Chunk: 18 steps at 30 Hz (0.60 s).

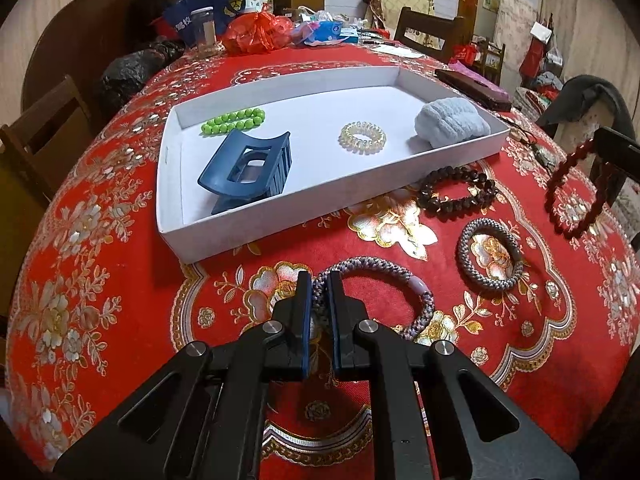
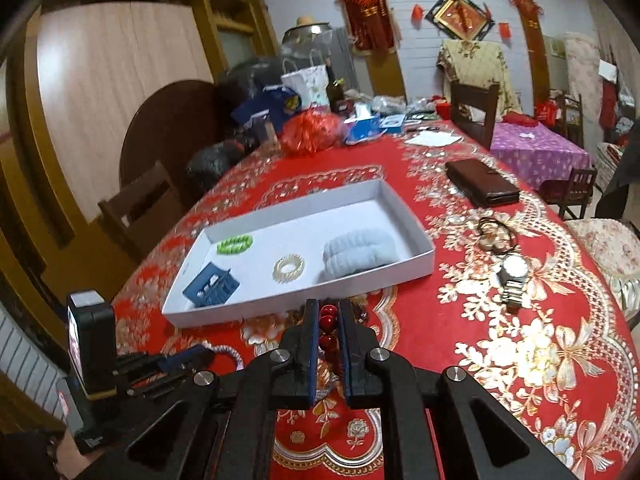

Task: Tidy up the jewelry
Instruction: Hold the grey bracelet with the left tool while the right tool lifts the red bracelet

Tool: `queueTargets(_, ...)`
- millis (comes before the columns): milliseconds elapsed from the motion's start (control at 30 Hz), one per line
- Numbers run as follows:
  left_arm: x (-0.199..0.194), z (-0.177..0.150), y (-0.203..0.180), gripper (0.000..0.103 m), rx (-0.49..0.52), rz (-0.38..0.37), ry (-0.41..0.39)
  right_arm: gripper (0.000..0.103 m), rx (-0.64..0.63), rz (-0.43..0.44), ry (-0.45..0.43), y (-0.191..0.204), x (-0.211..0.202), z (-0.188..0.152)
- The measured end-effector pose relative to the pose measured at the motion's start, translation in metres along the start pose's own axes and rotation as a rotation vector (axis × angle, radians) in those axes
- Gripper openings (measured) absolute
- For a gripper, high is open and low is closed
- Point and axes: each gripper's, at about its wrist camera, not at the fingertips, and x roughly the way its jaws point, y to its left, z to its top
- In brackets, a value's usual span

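In the left wrist view the left gripper (image 1: 319,280) sits at bottom centre, its jaws closed on the near edge of a purple braided hair tie (image 1: 416,300) that lies on the red flowered tabletop (image 1: 120,280); a second, grey braided hair tie (image 1: 466,268) lies flat to its right, and above that a dark beaded bracelet (image 1: 458,192) rests just beside the front wall of the white tray (image 1: 280,224); inside the tray, a blue hair claw (image 1: 248,172) stands at the lower left, a green bead bracelet (image 1: 234,121) lies behind it near the far left corner, a clear coil hair tie (image 1: 363,138) sits in the middle, and a pale blue fluffy scrunchie (image 1: 452,122) fills the right end; at the right edge of this frame the right gripper (image 1: 612,152) hangs above the tabletop with a red bead bracelet (image 1: 560,200) dangling from it.

In the right wrist view the right gripper (image 2: 328,312) is at bottom centre, clamped shut on the red bead bracelet (image 2: 328,322), whose beads show between the pads; the tray (image 2: 304,300) lies just beyond the fingertips; to the right, a metal wristwatch (image 2: 514,280) rests on the tabletop (image 2: 460,340), with a brown wallet (image 2: 482,186) further up; the left gripper (image 2: 192,356) shows at lower left by its hair tie (image 2: 226,350).
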Motion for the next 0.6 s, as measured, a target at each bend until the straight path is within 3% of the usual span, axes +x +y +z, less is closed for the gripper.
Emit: queueTargets(600, 0.0, -0.001, -0.002, 0.007, -0.001, 0.007, -0.002, 0.008, -0.018, -0.061, 0.062, -0.002, 0.014, -0.008)
